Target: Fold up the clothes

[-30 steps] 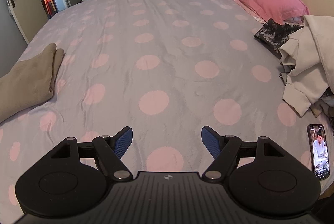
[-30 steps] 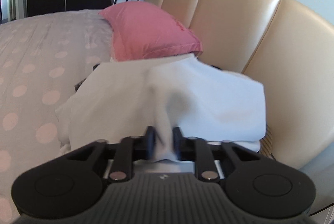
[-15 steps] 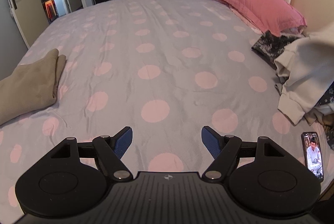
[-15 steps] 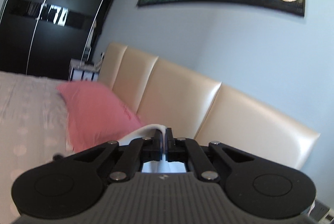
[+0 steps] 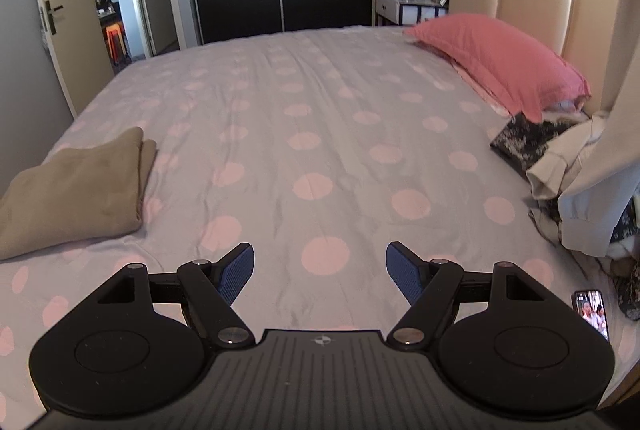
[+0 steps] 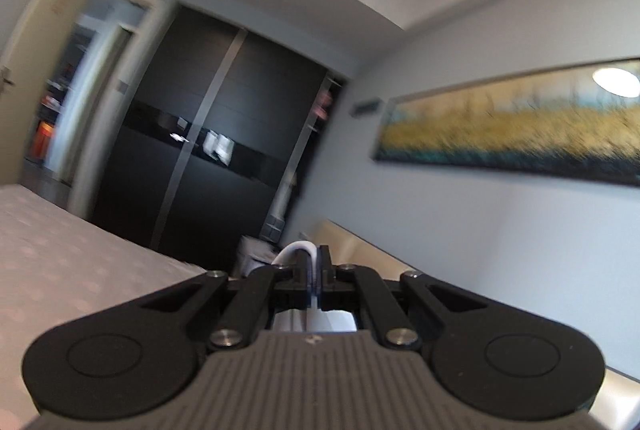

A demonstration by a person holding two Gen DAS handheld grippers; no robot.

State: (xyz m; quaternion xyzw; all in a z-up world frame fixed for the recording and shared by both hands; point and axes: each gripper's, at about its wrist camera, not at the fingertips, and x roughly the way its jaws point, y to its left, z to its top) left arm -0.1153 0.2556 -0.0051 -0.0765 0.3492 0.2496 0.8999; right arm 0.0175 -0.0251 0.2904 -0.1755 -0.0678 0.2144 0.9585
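The bed [image 5: 304,133], in grey sheet with pink dots, carries a folded tan garment [image 5: 76,189] at left. Pink pillow [image 5: 496,61], rumpled clothes pile [image 5: 568,181] and lit phone [image 5: 592,312] lie along its right side.

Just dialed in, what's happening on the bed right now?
The right gripper is shut on a white garment, holding it up off the clothes pile by the pink pillow. The left gripper hangs open over the polka-dot bedspread, holding nothing. A folded tan garment lies at the left.
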